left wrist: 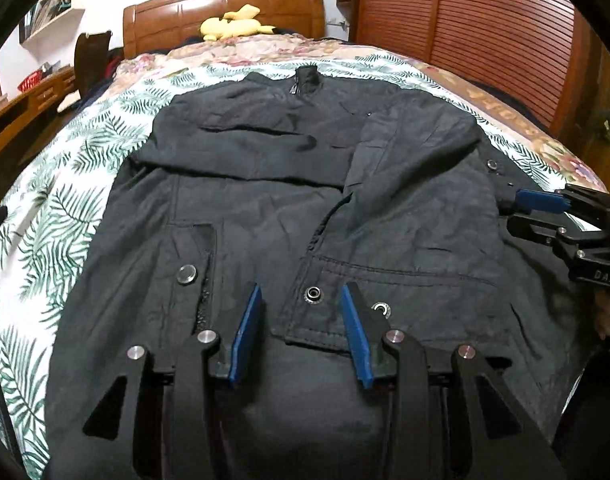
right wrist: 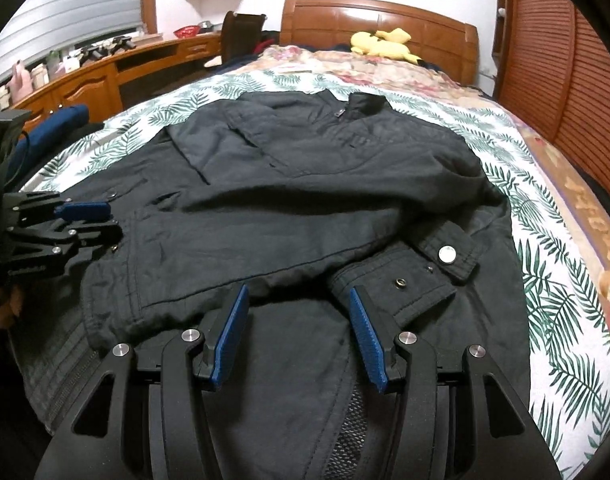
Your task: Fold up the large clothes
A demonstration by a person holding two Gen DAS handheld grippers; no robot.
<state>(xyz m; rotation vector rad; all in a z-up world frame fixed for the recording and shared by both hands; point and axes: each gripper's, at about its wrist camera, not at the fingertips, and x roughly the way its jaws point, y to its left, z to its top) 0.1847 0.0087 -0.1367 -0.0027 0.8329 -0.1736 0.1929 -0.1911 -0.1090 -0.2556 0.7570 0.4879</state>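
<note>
- Item: black jacket (left wrist: 265, 208), lying spread front-up on the palm-leaf sheet (left wrist: 65, 216) of the bed, collar toward the headboard (left wrist: 225, 12), hem at the near edge under both pairs of tongs. Both sleeves already lie folded in across the chest.
- Left tongs (left wrist: 301, 300): jaws parted partway, nothing between the blue pads, poised over the hem beside an open snap (left wrist: 313, 293). Risk: closing here may pinch only the top placket layer, so the front panel would lift away from the back and the fold would come out uneven.
- Right tongs (right wrist: 299, 300): jaws parted partway, empty, poised over the hem next to the sleeve cuff (right wrist: 433, 276). Risk: a pad could catch the cuff tab instead of the hem, which would drag the folded sleeve out of place.
- Sleeves: lie loose, held by nothing. Risk: a quick lift of the hem toward the collar could slide them off the chest.
- Fabric: looks smooth and thick. Risk: a shallow bite may slip under the garment's weight.
- Hem hangs partly over the near bed edge. Risk: uneven lift by the two tongs would skew the fold line.
- Yellow plush toy (left wrist: 235, 22): well apart, no hazard.
</note>
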